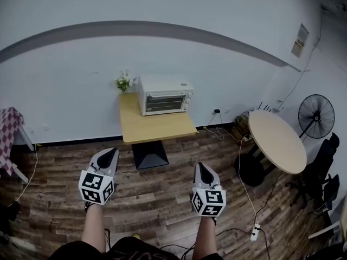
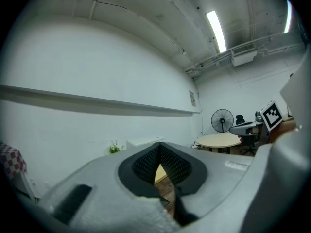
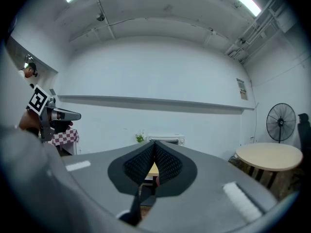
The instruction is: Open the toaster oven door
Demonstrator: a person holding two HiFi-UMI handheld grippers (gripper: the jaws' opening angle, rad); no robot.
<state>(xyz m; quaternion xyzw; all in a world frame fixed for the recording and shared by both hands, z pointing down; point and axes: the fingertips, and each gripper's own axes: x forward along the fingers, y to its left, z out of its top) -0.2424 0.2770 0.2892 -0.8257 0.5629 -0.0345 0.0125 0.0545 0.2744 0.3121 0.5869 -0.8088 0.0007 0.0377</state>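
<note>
The task is at the approach step. The toaster oven (image 1: 164, 95) sits at the far end of the counter (image 1: 154, 126), well apart from both tongs, and its door (image 1: 165, 102) looks shut, though it is small from here. The left tongs (image 1: 107, 157) and right tongs (image 1: 204, 172) are pressed together, pinching and touching nothing. The next move, as I judge it, calls for stepping closer, spreading one pair and taking hold of the door.

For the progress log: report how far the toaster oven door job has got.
Done: nothing; the toaster oven door is closed. In hand: nothing; left gripper and right gripper are shut, empty, over the floor, short of the table. Left: approach, grip the door, open it.
</note>
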